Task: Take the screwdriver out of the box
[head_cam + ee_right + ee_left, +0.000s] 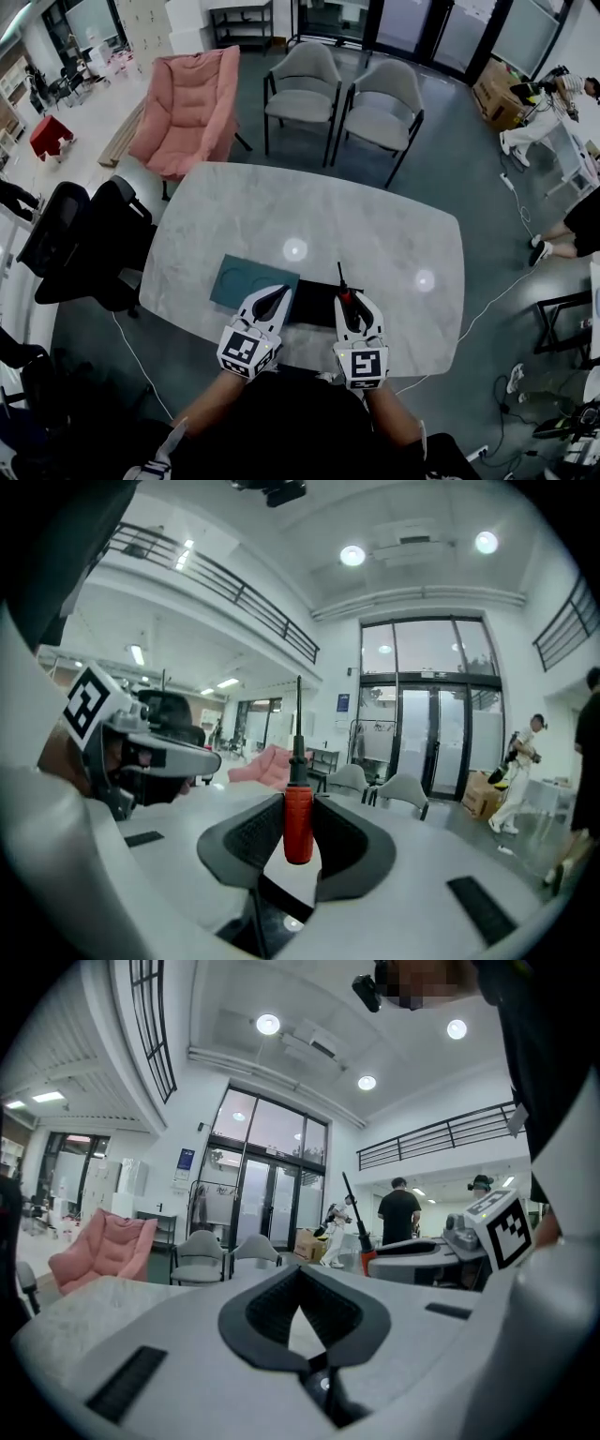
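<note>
My right gripper [349,298] is shut on the red handle of the screwdriver [343,292], and the black shaft points away from me over the table. In the right gripper view the screwdriver [297,822] stands upright, with the right gripper [298,799] pinching its handle between the two dark pads. The box [246,279] lies open near the front edge of the marble table [375,234], a teal half on the left and a dark half beneath the grippers. My left gripper [281,292] hovers over the box; the left gripper [300,1274] has its tips together, holding nothing.
A pink armchair [192,103] and two grey chairs [302,80] stand beyond the table's far edge. A black office chair [89,239] sits at the left. Cables run over the floor at the right, where people [548,103] are busy.
</note>
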Demonstrator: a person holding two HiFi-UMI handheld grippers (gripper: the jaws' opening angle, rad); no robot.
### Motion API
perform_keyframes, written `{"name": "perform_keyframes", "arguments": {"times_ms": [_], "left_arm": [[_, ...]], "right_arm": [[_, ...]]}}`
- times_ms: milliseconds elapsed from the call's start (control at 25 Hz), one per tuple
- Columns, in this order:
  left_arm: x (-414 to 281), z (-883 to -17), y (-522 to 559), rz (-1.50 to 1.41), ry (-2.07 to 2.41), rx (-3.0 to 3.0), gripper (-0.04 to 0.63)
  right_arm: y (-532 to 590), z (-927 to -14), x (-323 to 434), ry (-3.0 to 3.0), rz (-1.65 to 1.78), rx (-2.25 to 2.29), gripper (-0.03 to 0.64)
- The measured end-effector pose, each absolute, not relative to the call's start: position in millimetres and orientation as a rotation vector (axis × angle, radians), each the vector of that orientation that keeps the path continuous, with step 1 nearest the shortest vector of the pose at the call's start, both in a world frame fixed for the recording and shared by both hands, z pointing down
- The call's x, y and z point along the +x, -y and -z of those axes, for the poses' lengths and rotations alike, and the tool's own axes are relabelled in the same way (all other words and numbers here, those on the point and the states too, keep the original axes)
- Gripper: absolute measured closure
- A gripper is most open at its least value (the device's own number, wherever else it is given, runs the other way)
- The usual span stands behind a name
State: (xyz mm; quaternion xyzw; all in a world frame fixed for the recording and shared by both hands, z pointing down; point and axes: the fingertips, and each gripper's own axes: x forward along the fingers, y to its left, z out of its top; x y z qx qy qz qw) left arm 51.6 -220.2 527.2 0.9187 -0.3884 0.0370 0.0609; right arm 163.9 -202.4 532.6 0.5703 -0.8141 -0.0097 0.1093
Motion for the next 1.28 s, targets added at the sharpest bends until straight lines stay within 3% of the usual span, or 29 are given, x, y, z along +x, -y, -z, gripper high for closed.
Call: {"name": "perform_keyframes", "arguments": {"times_ms": [640,1280], "left_arm": [[76,-465,235,0.114,1.17,2.822,0.591],[86,-458,235,0.091,1.143,2.884,0.591]], "right_arm": [[193,-411,225,2.491,0.156,2.003,0.502],[189,-394,236,2.422,0.228,2.098,0.503]]}}
